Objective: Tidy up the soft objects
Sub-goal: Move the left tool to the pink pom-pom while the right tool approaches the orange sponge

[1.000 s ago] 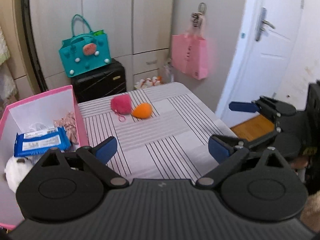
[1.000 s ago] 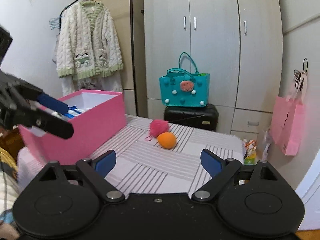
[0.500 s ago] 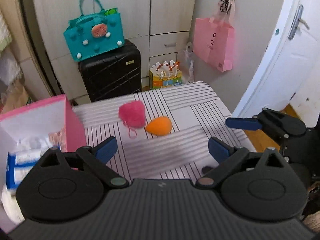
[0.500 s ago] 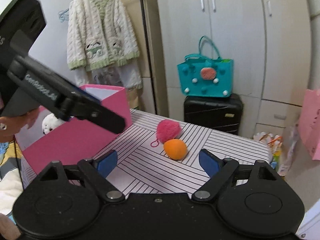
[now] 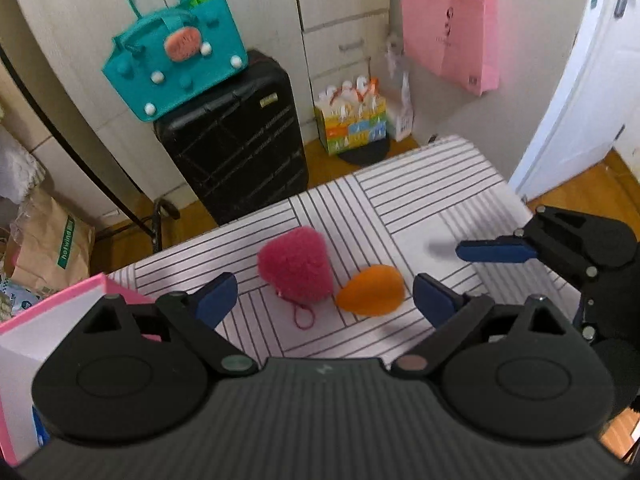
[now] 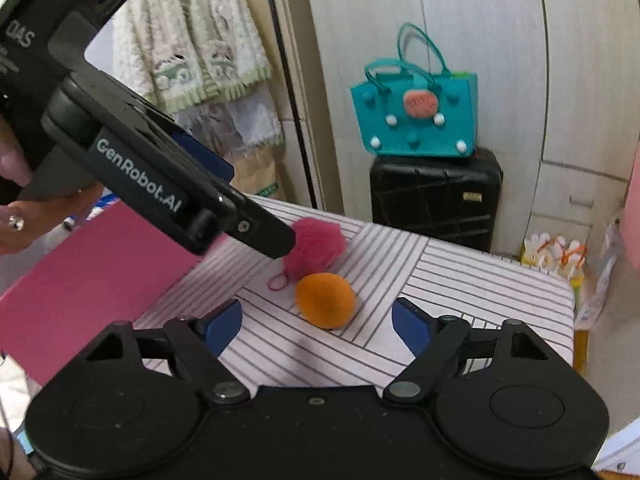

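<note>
A fluffy pink pom-pom (image 5: 296,266) and an orange egg-shaped sponge (image 5: 370,290) lie touching on the striped table (image 5: 440,196). My left gripper (image 5: 326,300) hovers open just short of them, both framed between its blue pads. In the right wrist view its finger (image 6: 260,232) reaches to the pom-pom (image 6: 318,246). My right gripper (image 6: 318,324) faces the sponge (image 6: 325,300); its jaws are closing, with nothing between them. One of its fingers (image 5: 496,250) shows right of the sponge. The pink box (image 6: 92,280) stands at the left.
Behind the table a teal bag (image 6: 416,120) sits on a black suitcase (image 6: 436,196). A pink paper bag (image 5: 450,28) hangs on the wall beside a white door (image 5: 592,100). A colourful carton (image 5: 352,124) stands on the floor. A hand (image 6: 24,216) holds the left gripper.
Both grippers came closer to the pom-pom and sponge. The left one swung away from the pink box and tipped downward. The right gripper's pads narrowed slightly.
</note>
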A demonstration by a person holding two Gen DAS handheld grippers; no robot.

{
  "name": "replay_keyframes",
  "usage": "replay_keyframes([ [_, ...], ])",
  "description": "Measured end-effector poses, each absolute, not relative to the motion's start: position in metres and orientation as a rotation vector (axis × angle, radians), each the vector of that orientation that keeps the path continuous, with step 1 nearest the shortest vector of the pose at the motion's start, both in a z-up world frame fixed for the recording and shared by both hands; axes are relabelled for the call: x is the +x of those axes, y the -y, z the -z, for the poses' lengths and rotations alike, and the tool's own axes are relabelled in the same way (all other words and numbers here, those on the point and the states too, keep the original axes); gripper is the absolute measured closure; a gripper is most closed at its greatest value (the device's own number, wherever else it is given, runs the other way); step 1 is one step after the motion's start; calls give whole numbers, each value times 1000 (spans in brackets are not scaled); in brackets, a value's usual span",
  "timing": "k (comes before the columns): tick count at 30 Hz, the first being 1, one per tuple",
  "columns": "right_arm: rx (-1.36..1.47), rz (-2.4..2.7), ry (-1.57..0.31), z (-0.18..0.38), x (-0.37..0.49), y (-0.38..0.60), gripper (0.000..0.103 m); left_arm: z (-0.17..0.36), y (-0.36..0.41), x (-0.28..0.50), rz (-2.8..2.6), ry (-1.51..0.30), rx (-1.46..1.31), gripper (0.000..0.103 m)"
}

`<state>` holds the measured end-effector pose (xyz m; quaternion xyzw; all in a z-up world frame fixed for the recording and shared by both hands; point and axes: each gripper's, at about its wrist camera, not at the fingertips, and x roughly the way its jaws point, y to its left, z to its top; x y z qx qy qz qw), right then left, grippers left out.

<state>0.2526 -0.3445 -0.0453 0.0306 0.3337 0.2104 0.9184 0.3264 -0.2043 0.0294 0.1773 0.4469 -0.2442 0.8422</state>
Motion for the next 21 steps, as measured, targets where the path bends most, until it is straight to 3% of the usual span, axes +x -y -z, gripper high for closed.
replay_keyframes([
  [12, 25, -465, -734, 64, 277, 325, 24, 12, 208, 381, 434, -1095, 312, 15],
  [18, 26, -448, -744, 71, 284, 322, 39, 23, 206, 391, 404, -1110, 290, 23],
  [21, 44, -437, -753, 73, 285, 324, 53, 29, 207, 396, 392, -1119, 295, 24],
])
